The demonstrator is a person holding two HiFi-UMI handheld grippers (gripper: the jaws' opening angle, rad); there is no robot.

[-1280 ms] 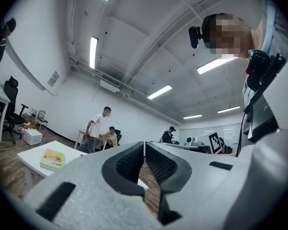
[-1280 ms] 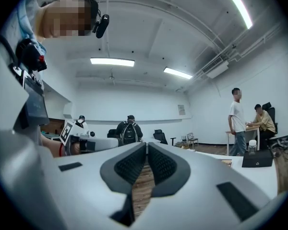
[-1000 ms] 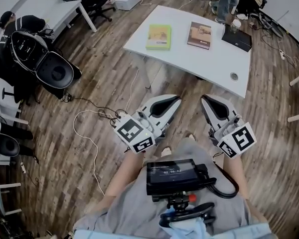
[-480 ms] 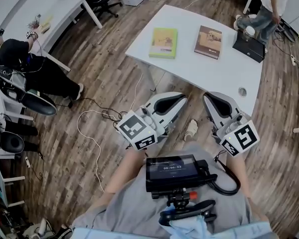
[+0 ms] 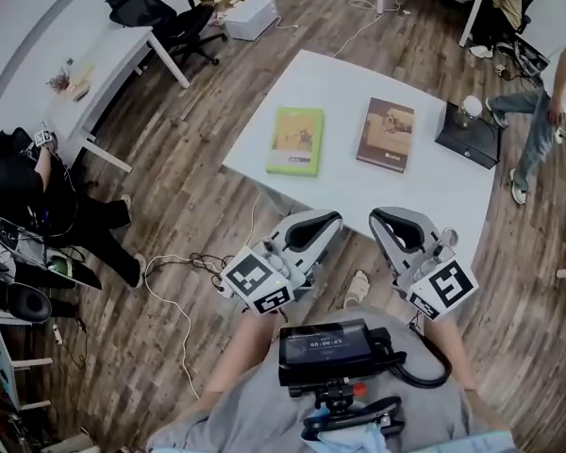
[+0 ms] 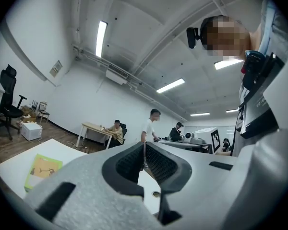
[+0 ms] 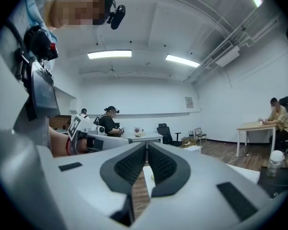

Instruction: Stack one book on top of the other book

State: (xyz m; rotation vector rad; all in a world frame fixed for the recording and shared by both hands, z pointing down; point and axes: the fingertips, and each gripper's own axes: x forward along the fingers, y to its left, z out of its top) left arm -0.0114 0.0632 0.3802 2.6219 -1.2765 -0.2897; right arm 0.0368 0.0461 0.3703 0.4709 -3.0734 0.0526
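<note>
Closer than a second ago: I've walked up, so the white rectangular table [image 5: 340,83] that sat well ahead of my tongs is now just off their tips. My left gripper [image 5: 332,219] and right gripper [image 5: 379,217] are side by side and aimed level at the near edge. Both are closed tight with nothing between the jaws.

The lime-green softcover book [image 5: 295,141] lies flat ahead of the left tongs. The brown book with a picture on its cover [image 5: 387,134] lies flat ahead of the right tongs. They're apart from each other and neither has been touched.

So I'd say I'm on the approach step, with no stacking done yet. Next I need to open one pair and get a jaw under one book's edge. They look thin and sit flush, so that could be fiddly; I might slide one to the table edge first. Then I lift it and lay it square on the other.
</note>
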